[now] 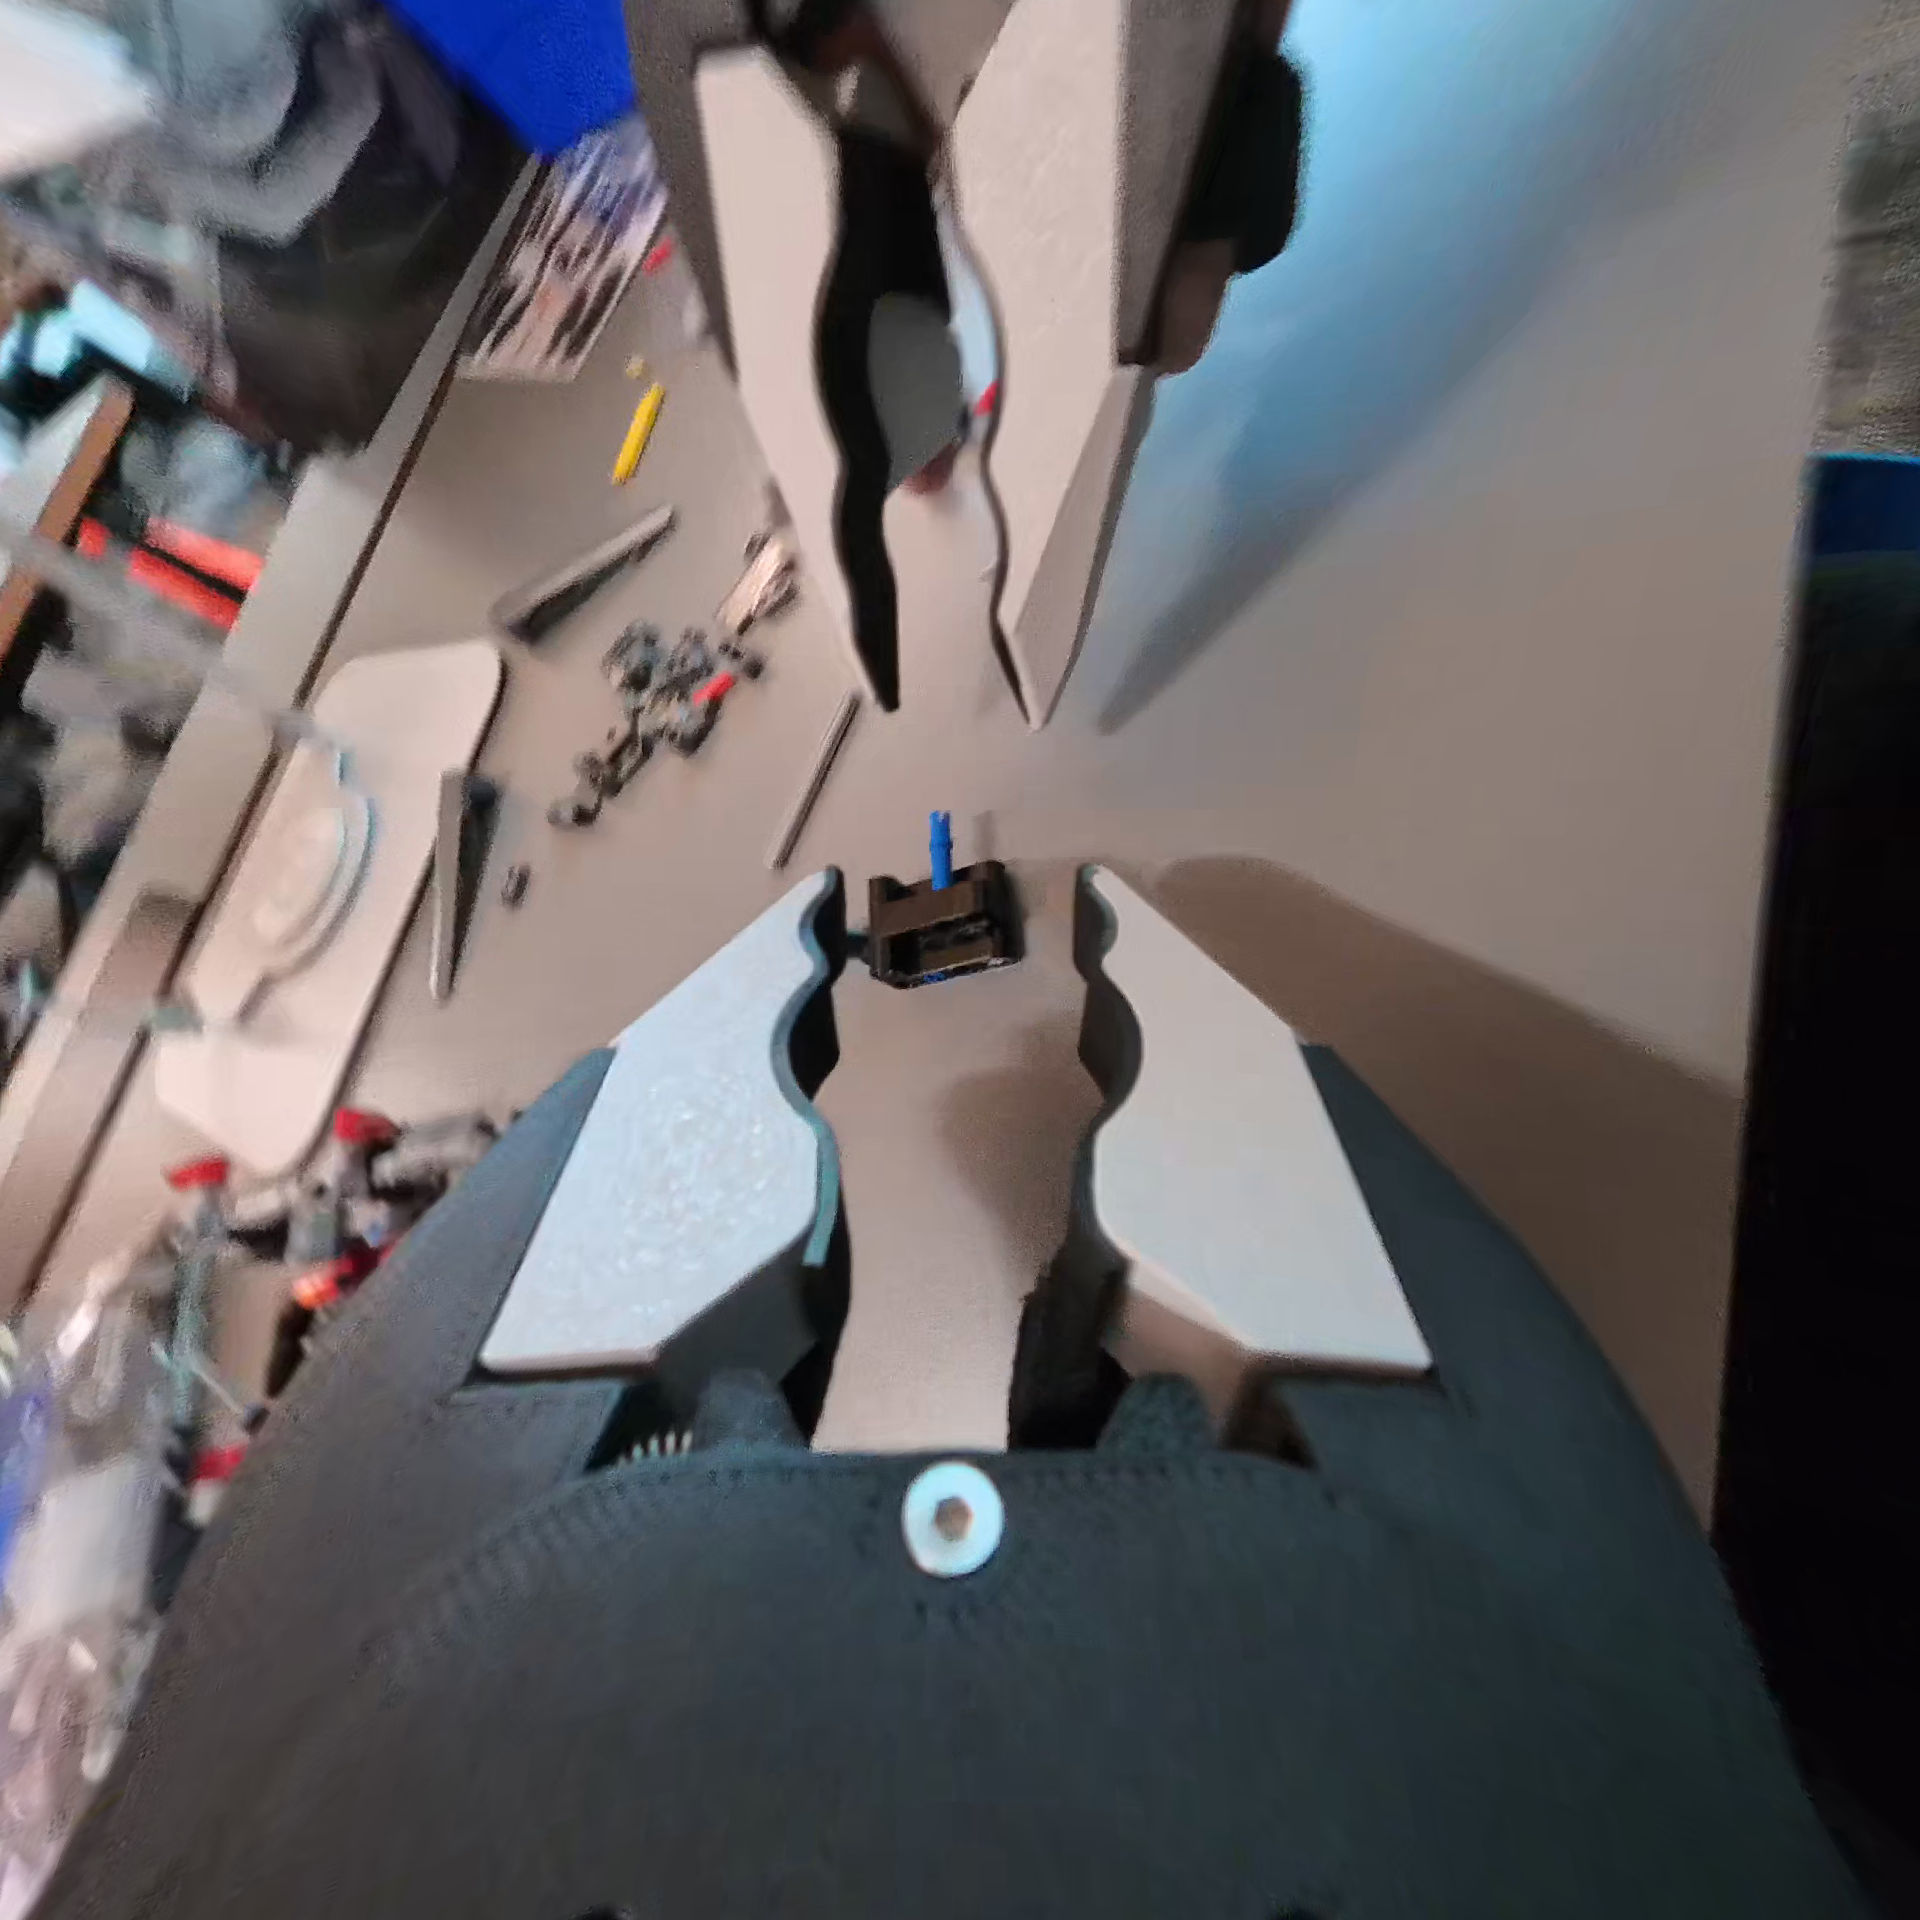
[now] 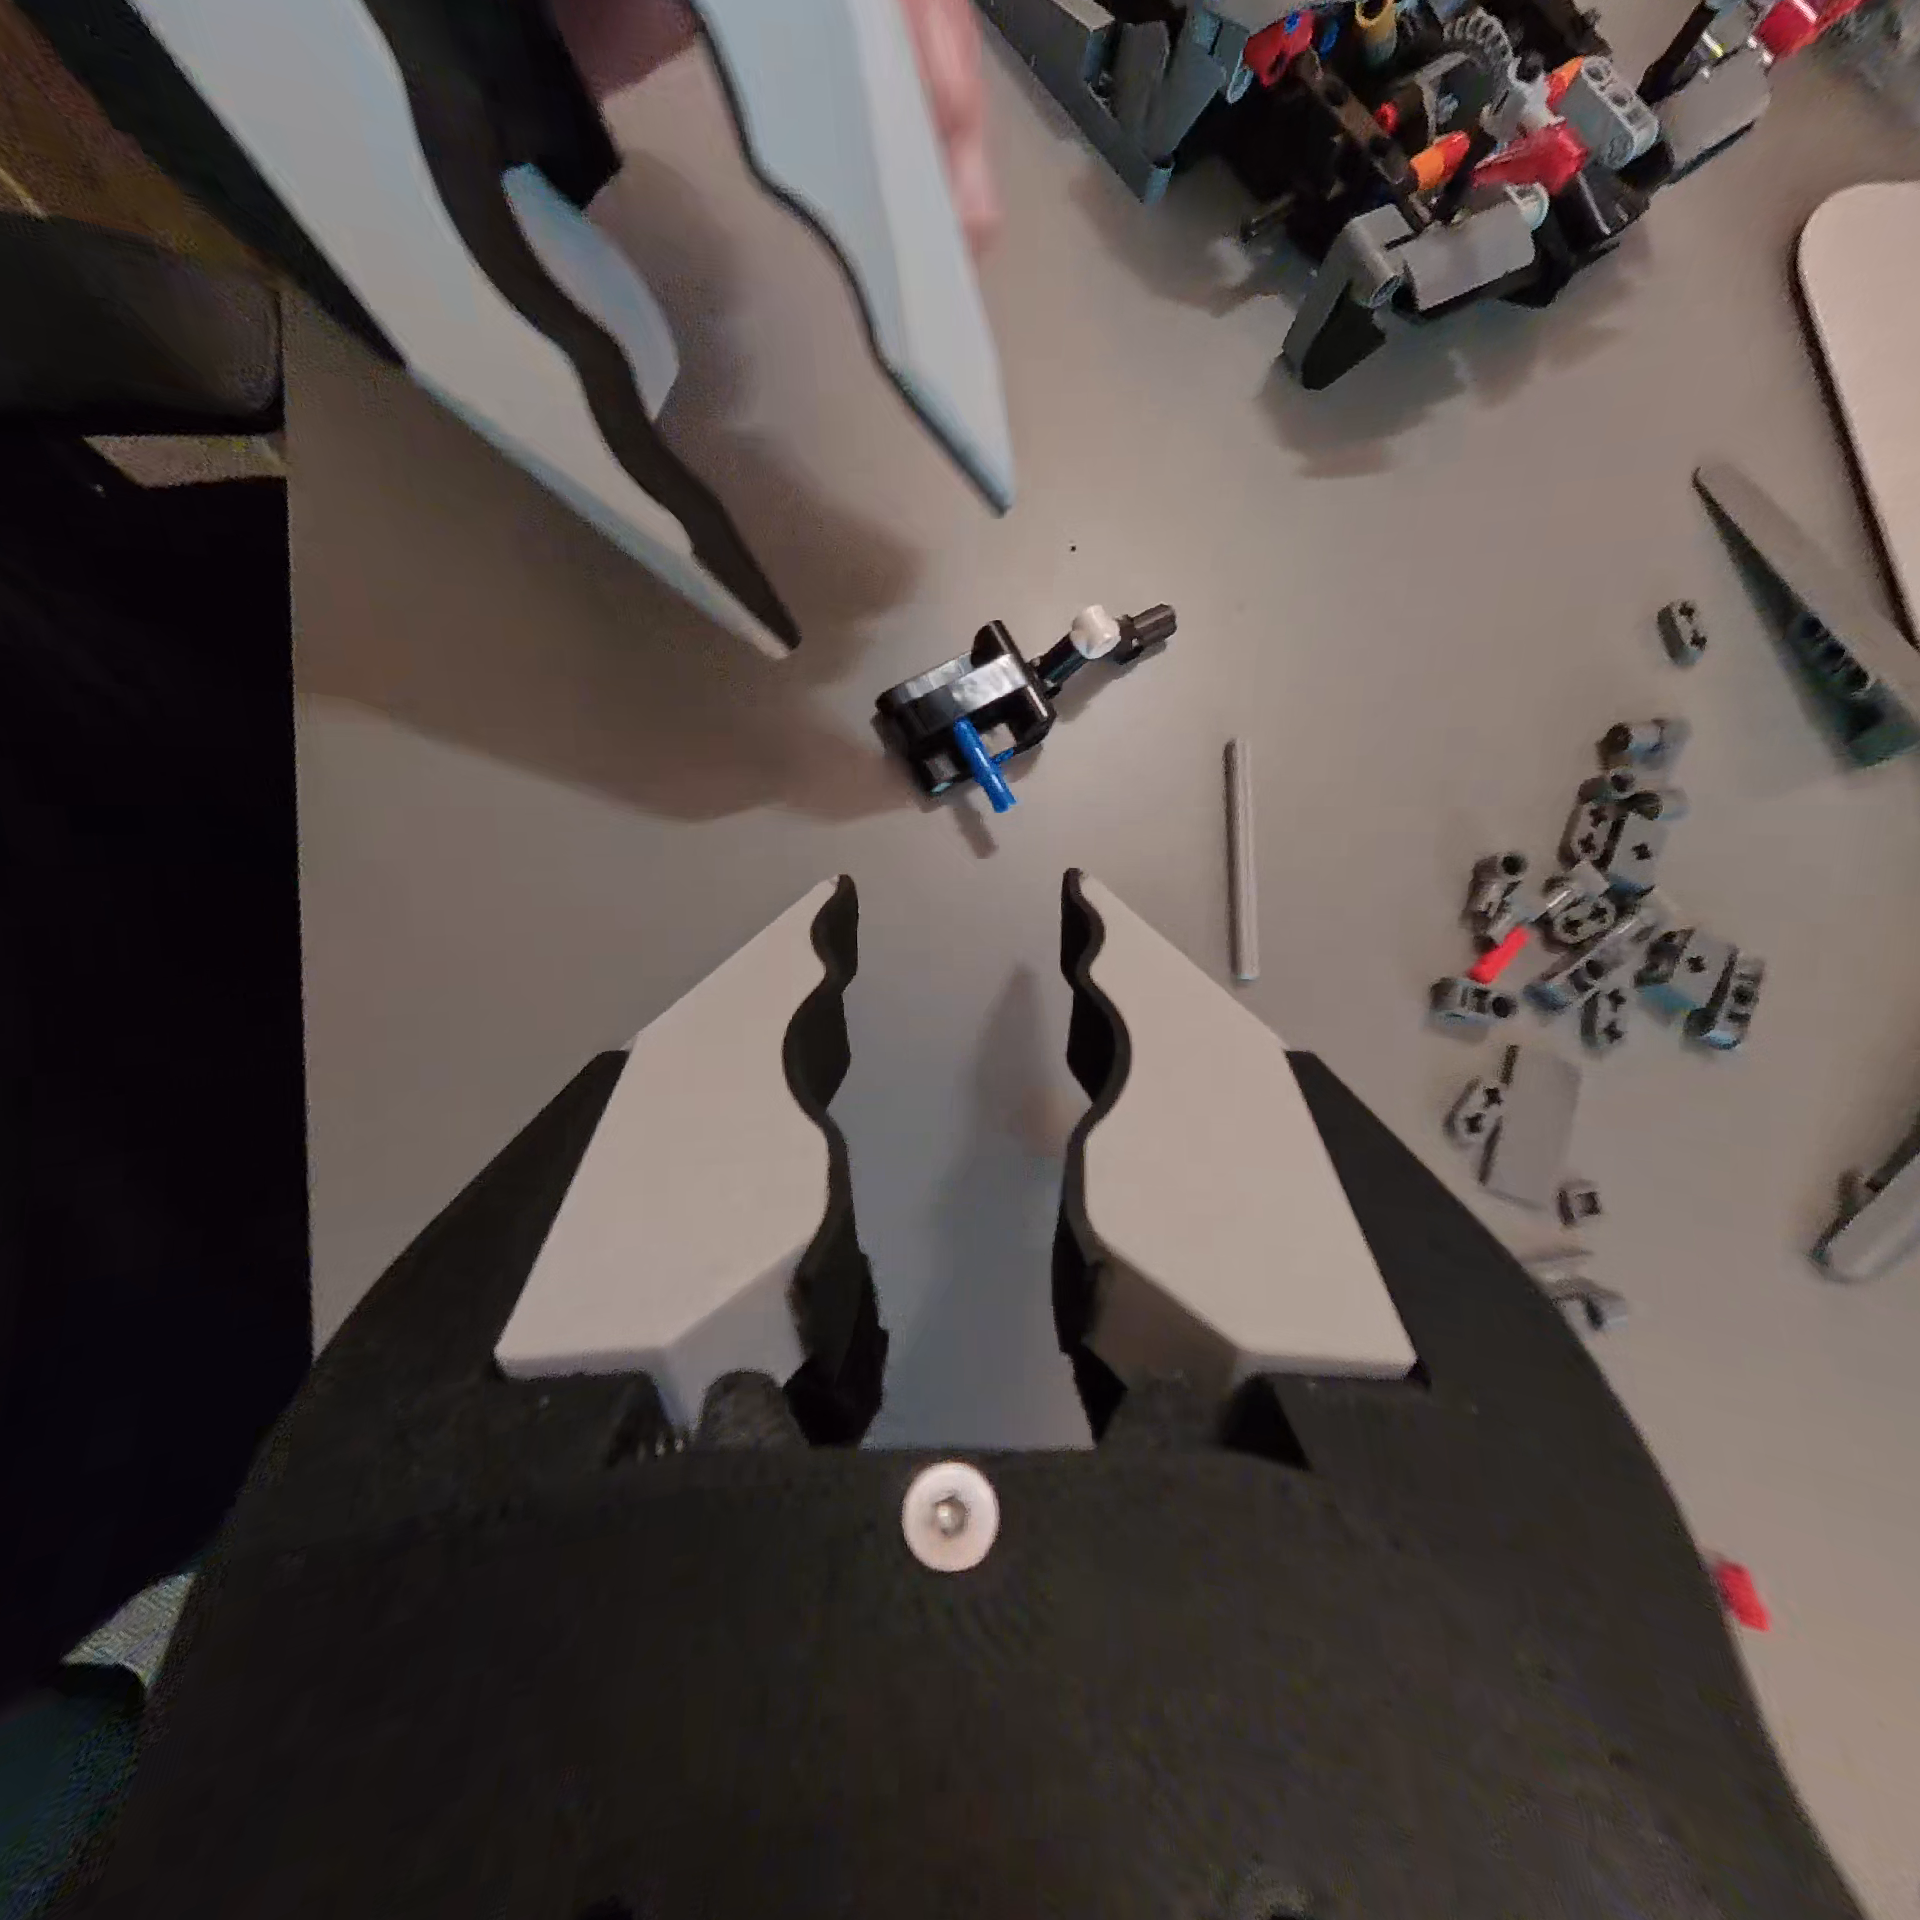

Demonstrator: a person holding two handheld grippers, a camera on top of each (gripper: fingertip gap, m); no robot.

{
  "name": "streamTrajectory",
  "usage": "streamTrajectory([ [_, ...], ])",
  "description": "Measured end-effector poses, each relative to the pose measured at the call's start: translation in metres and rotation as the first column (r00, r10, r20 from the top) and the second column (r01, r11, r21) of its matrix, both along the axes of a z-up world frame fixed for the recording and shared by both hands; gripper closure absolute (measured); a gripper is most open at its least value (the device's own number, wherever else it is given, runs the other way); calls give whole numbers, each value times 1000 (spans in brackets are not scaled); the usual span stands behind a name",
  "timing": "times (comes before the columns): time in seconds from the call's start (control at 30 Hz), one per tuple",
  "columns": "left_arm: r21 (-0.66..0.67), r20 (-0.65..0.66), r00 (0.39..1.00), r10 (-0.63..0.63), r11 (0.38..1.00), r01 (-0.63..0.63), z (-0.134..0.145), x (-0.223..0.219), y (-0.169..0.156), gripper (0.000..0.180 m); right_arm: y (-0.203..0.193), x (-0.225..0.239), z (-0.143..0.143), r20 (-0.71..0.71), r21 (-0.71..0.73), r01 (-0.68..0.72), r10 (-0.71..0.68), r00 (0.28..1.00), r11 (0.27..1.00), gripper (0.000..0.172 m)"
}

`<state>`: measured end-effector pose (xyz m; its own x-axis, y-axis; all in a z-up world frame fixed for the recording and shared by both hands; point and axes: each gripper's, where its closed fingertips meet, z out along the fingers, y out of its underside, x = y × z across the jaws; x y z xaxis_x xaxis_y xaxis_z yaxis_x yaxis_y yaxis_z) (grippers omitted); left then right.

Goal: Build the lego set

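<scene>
Two hand-held grippers are shown over a grey table, each with its jaws spread wide and nothing gripped. The left gripper is positioned lowest and nearest its target: a small black brick assembly lies on the table just beyond its fingertips, closer to the left-hand finger, with a clear gap to the other finger. Contact with the near finger cannot be determined. A blue pin is seen projecting from the assembly.

The right gripper is held short of the same assembly, with bare table between its tips and the part. A short axle with a white bush extends from the assembly's far side.

Beside the assembly, a loose grey axle rod lies apart from it. Farther to the side, a scattered pile of small grey connectors with one red pin is found. A dark tapered panel lies beyond the pile. At the far edge, a partly built model in grey, black and red is placed, and a pale rounded board is partly visible.
</scene>
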<state>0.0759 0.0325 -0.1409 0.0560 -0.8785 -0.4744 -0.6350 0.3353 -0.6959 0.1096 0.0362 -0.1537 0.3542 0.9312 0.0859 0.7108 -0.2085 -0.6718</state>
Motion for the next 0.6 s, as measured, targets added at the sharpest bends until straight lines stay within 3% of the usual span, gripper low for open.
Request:
streamTrajectory([
  [0.03,33,-7,999,-41,999,41,6,-3,1,140,-2,-2,-1,-6,-6,22,-22,1000,1000,132],
  [0.13,144,-102,989,-107,982,121,12,-12,21,141,-5,-13,-3,-50,-32,98,-99,994,995,126],
  [0.23,167,-175,959,-220,954,250,9,-9,27,140,-1,-19,-5,-79,-54,186,-190,979,981,121],
  [0.37,193,-300,904,-305,909,370,-12,-5,31,139,5,-23,-14,-47,-41,269,-271,962,962,123],
  [0.6,203,-296,917,-269,920,335,-23,9,33,154,15,-13,-14,-46,-12,309,-310,950,951,123],
])
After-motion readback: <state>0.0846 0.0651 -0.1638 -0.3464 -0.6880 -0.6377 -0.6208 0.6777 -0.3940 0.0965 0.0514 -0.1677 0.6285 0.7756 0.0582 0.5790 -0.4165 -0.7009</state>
